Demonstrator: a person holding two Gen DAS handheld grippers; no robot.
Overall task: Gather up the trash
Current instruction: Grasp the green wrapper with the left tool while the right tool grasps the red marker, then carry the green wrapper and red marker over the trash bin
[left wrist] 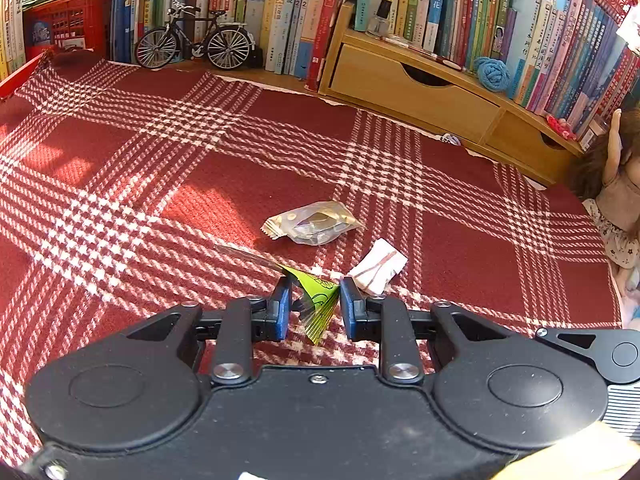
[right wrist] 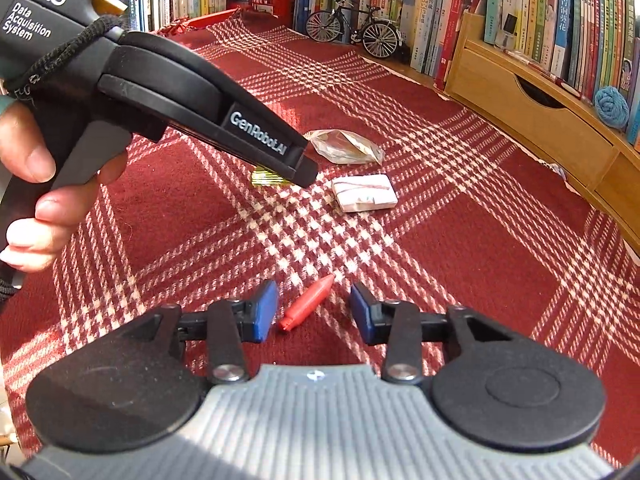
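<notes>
A red plaid cloth (left wrist: 160, 152) carries the trash. My left gripper (left wrist: 315, 282) is shut on a green wrapper (left wrist: 320, 300), whose clear tail trails off to the left. Just beyond lie a clear and gold wrapper (left wrist: 314, 224) and a white folded packet (left wrist: 378, 266) with a red band. In the right wrist view my right gripper (right wrist: 314, 292) stands open around a small red pointed piece (right wrist: 308, 304) lying on the cloth, with a gap on each side. The left gripper (right wrist: 304, 172) reaches in from the upper left, held by a hand (right wrist: 28, 168), near the clear and gold wrapper (right wrist: 344, 146) and packet (right wrist: 364, 193).
A model bicycle (left wrist: 194, 36) stands at the back against rows of books (left wrist: 280, 8). A wooden drawer unit (left wrist: 420, 92) with a blue yarn ball (left wrist: 492, 72) lines the right side. A doll (left wrist: 616, 184) sits at the far right, a red crate (left wrist: 68, 24) at the back left.
</notes>
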